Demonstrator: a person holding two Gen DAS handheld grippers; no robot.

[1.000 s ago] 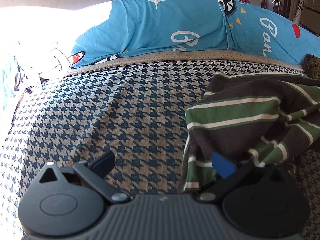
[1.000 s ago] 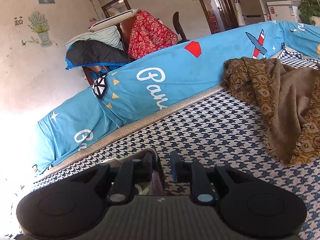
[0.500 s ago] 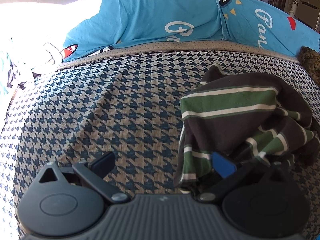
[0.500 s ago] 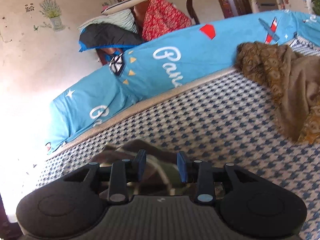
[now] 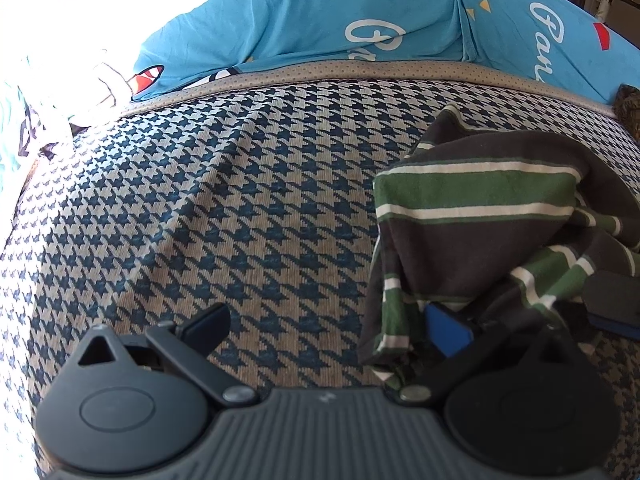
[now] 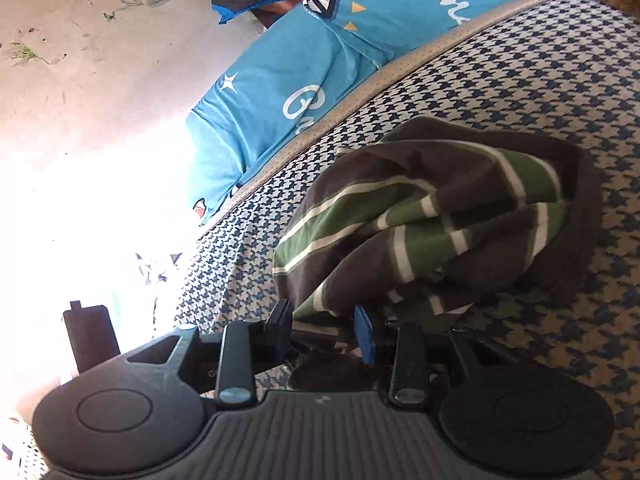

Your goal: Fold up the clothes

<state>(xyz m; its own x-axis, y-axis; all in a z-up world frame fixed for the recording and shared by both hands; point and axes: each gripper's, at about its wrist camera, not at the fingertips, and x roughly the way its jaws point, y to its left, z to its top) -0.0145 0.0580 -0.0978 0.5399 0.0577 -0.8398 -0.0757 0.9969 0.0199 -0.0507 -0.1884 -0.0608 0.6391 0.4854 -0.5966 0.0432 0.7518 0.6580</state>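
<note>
Left gripper [image 5: 326, 326]: fingers spread wide, nothing between them; its right pad [image 5: 446, 334] sits against the hem of the shirt [image 5: 480, 216], left finger over bare cover [image 5: 224, 208]. Right gripper [image 6: 324, 332]: fingers apart, a fold of the shirt [image 6: 436, 216] lying between and over them, no clamp visible. Shirt is brown with green and white stripes, crumpled in a heap on the houndstooth cover, just ahead of both grippers. Beyond the shirt, a blue cushion [image 5: 328, 20] runs along the cover's far edge. A brown patterned cloth [image 5: 630, 106] lies right of the shirt, apart from it.
</note>
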